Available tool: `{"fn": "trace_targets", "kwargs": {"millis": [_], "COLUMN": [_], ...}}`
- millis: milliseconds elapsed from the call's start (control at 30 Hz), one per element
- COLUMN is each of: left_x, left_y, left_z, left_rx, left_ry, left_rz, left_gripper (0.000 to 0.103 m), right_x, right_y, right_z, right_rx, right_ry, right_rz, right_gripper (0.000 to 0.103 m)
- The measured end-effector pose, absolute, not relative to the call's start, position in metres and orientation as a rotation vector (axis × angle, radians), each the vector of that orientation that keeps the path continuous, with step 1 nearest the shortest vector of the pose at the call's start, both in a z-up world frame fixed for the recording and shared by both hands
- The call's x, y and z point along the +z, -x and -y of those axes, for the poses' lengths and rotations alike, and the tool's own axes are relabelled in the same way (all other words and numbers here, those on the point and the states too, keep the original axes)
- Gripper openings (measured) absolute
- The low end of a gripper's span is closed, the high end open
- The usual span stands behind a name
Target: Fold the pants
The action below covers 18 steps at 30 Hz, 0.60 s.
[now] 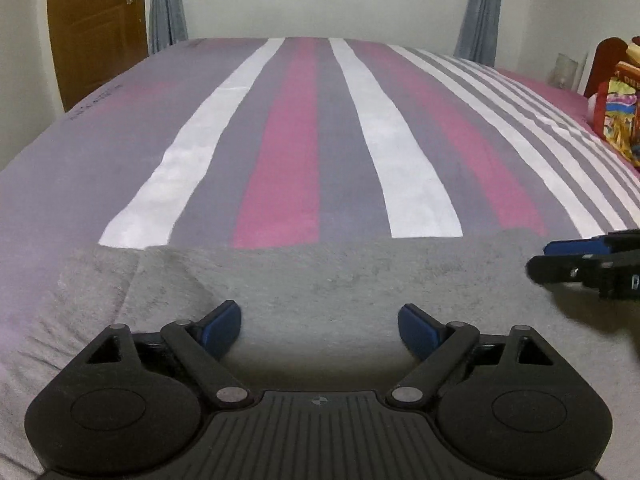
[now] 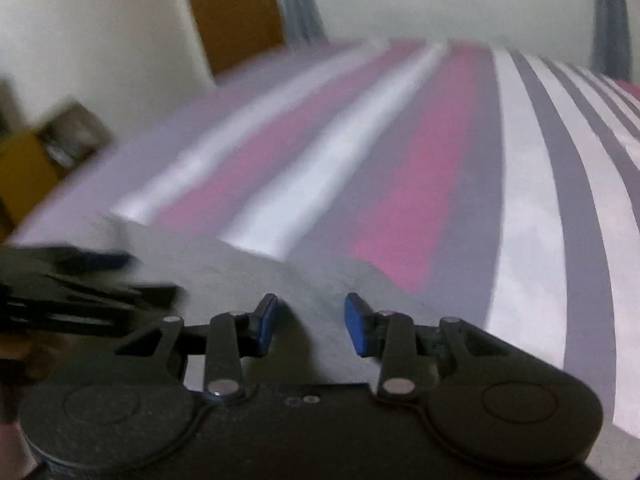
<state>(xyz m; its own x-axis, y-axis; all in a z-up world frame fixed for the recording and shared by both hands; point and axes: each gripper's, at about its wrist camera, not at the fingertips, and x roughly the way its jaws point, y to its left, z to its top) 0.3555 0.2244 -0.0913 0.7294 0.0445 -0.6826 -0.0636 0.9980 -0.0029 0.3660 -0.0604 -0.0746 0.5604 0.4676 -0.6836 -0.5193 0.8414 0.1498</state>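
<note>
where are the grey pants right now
The grey pants lie flat on the near end of the striped bed cover, filling the bottom of the left wrist view just beyond the open left tongs.

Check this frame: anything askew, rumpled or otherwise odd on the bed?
Mostly tidy. The grey pants lie flat across the striped bedsheet with a straight far edge; only their left end shows a diagonal crease and wrinkles. The right wrist view is motion-blurred.
</note>
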Motion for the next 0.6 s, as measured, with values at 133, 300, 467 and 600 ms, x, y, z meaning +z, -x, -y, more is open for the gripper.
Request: {"fn": "trace_targets", "kwargs": {"millis": [133, 300, 467, 600], "left_x": [-0.083, -0.083, -0.082, -0.081], "left_y": [-0.33, -0.306, -0.271, -0.241], "left_z": [-0.225, -0.217, -0.239, -0.257], "left_rx": [0.071, 0.101, 0.159, 0.211], "left_ry": [0.033, 0.001, 0.005, 0.038], "left_rz": [-0.708, -0.689, -0.646, -0.64], "left_gripper": [0.087, 0.087, 0.087, 0.087], "right_x": [-0.054, -0.07, -0.057, -0.057], "right_y": [-0.349, -0.336, -0.309, -0.282], "right_z": [0.095, 0.126, 0.23, 0.339], "right_rx": [0.542, 0.498, 0.348, 0.184], "right_ry": [-0.028, -0.032, -0.089, -0.146], "right_rz": [-0.727, -0.792, -0.782, -0.77], "right_gripper": [0.044, 0.04, 0.043, 0.042]}}
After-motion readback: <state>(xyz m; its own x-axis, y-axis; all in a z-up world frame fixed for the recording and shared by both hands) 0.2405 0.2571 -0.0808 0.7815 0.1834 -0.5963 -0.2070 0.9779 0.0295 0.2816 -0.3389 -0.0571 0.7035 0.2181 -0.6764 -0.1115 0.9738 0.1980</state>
